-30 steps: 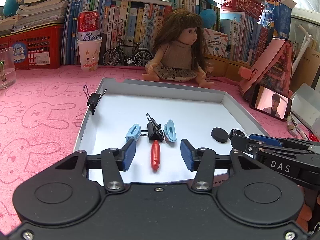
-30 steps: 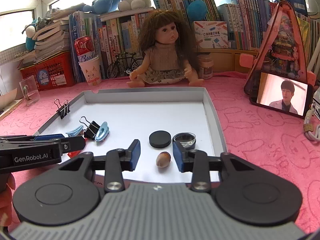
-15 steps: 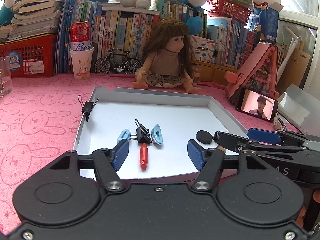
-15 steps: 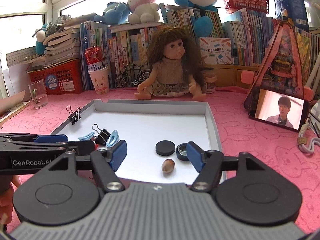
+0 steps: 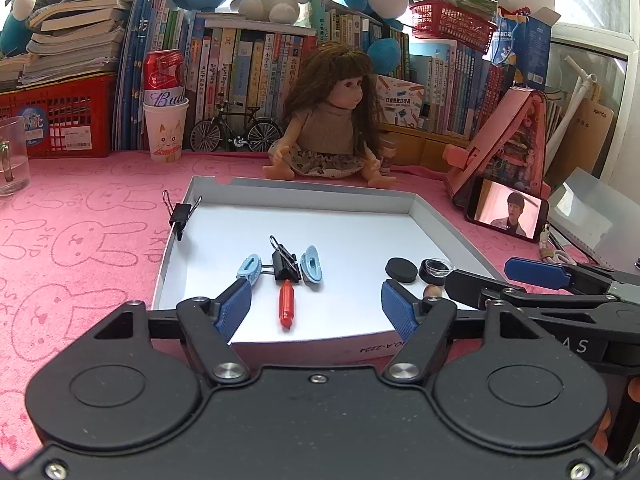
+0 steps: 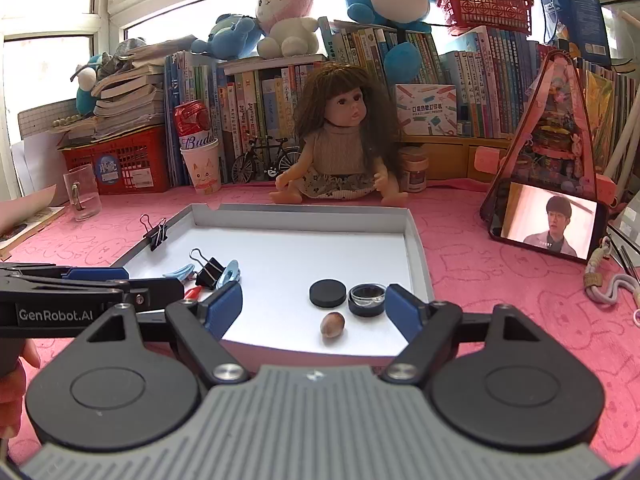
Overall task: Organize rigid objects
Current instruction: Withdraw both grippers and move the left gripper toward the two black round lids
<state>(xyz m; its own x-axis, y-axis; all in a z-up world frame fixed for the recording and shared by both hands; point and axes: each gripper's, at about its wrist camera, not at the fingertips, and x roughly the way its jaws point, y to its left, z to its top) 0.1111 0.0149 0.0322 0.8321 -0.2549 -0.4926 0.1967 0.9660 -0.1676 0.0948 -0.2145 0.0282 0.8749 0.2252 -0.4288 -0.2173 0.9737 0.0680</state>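
A white shallow tray (image 5: 304, 190) (image 6: 416, 240) lies on the pink cloth. In it lie a red pen-like piece (image 5: 287, 309), a black binder clip (image 5: 285, 264) (image 6: 209, 269), two light blue clips (image 5: 249, 267) (image 5: 311, 264), a black disc (image 5: 401, 270) (image 6: 327, 293), a small round black tin (image 5: 436, 269) (image 6: 367, 300) and a brown nut (image 6: 332, 324). Another binder clip (image 5: 180, 213) (image 6: 157, 232) grips the tray's left wall. My left gripper (image 5: 316, 308) is open and empty above the tray's near edge. My right gripper (image 6: 314, 308) is open and empty, above the nut.
A doll (image 5: 334, 120) sits behind the tray. A phone (image 5: 506, 210) leans on a pink stand at the right. A paper cup with a can (image 5: 165, 120), a glass mug (image 5: 12, 160), a red basket and rows of books line the back.
Both grippers have pulled back and risen from the tray, and both jaws have opened wider. The objects in the tray have not moved.
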